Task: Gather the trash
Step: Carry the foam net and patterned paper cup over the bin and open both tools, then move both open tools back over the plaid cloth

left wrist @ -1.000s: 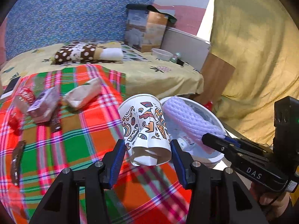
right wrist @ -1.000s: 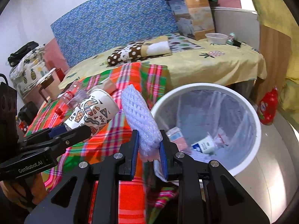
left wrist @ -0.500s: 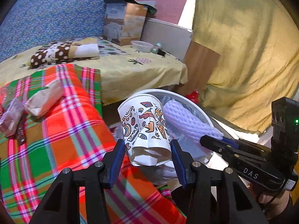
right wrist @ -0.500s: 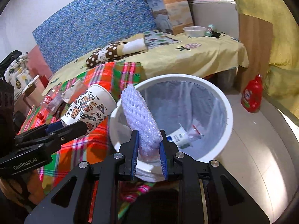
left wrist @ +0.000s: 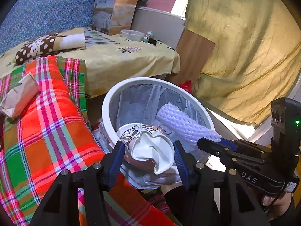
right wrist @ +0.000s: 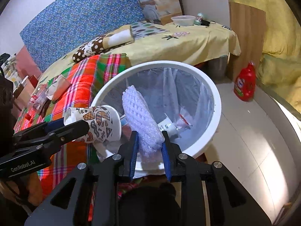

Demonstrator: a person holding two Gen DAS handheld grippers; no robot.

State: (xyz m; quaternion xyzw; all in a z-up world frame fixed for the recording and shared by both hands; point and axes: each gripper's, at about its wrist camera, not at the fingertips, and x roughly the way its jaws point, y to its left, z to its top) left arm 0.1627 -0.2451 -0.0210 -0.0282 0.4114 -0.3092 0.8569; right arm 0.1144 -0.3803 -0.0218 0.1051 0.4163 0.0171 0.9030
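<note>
- Since a second ago I have carried both tools from the plaid blanket to over the white bin.
- Left tool stays clamped on the paper cup, now tipped mouth-first toward me; right tool still grips the foam net.
- Both look ready to drop.

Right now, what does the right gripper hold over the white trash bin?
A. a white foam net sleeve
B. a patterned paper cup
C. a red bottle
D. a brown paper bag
A: the right gripper is shut on the foam net sleeve, which sticks out above the trash bin, while the left gripper holds the paper cup.
</note>
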